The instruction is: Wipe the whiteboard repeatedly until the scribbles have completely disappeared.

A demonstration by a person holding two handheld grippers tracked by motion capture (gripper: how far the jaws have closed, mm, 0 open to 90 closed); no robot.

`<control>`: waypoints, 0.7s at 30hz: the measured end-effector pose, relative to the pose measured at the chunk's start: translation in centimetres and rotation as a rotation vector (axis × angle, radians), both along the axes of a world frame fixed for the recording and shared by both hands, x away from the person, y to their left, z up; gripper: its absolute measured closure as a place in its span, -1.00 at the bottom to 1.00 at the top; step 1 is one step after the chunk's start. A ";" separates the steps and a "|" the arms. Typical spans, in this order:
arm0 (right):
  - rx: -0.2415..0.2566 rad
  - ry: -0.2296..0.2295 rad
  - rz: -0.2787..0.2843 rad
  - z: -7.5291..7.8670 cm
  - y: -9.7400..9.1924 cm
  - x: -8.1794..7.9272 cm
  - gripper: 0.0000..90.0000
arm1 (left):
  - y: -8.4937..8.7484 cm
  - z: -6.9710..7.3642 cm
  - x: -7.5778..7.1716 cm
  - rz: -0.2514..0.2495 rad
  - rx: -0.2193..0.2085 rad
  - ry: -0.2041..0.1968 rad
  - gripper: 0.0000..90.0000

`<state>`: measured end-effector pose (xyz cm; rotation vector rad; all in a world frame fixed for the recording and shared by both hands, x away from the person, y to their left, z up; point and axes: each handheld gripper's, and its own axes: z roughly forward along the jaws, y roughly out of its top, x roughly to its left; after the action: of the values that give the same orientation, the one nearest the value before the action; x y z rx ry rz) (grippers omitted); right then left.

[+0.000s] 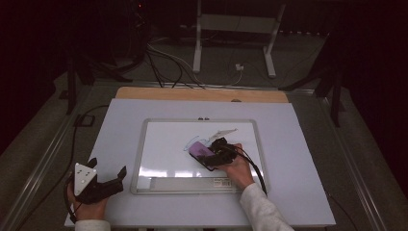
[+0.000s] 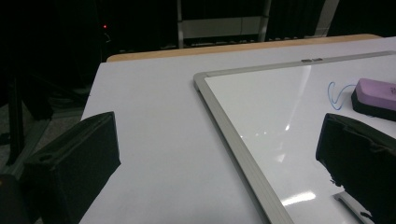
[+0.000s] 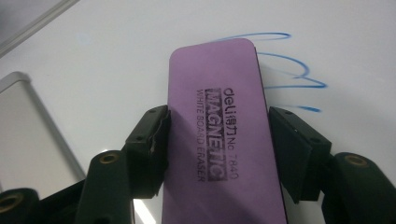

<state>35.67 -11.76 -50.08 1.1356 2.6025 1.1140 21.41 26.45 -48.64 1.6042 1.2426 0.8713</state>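
Note:
A whiteboard with a silver frame lies flat on the white table, and blue marker scribbles cross its middle. My right gripper is shut on a purple whiteboard eraser, which rests flat on the board beside the blue lines. The eraser and part of the blue line also show in the left gripper view. My left gripper sits off the board's left near the table's front corner, jaws wide apart with nothing between them.
The white table top ends in a wooden strip at the far edge. A pale tray strip runs along the board's near edge. Beyond the table are a white stand and cables on the floor.

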 end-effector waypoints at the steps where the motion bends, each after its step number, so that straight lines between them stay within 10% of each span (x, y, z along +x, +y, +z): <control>1: 0.001 -0.002 0.014 0.0 0.2 -0.1 -0.09 | 0.0 0.0 0.0 0.000 0.000 0.000 -0.99; 11: 0.002 0.002 0.058 0.0 1.0 -0.4 -0.09 | 0.0 0.0 0.0 0.003 -0.001 -0.001 -0.99; 21: -0.030 -0.009 -0.113 0.2 -0.3 1.0 -0.09 | 0.1 0.0 -0.1 0.006 -0.005 -0.002 -0.99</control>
<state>36.65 -12.04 -49.89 1.2509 2.5048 1.0513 21.35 26.59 -48.61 1.5957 1.2478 0.8729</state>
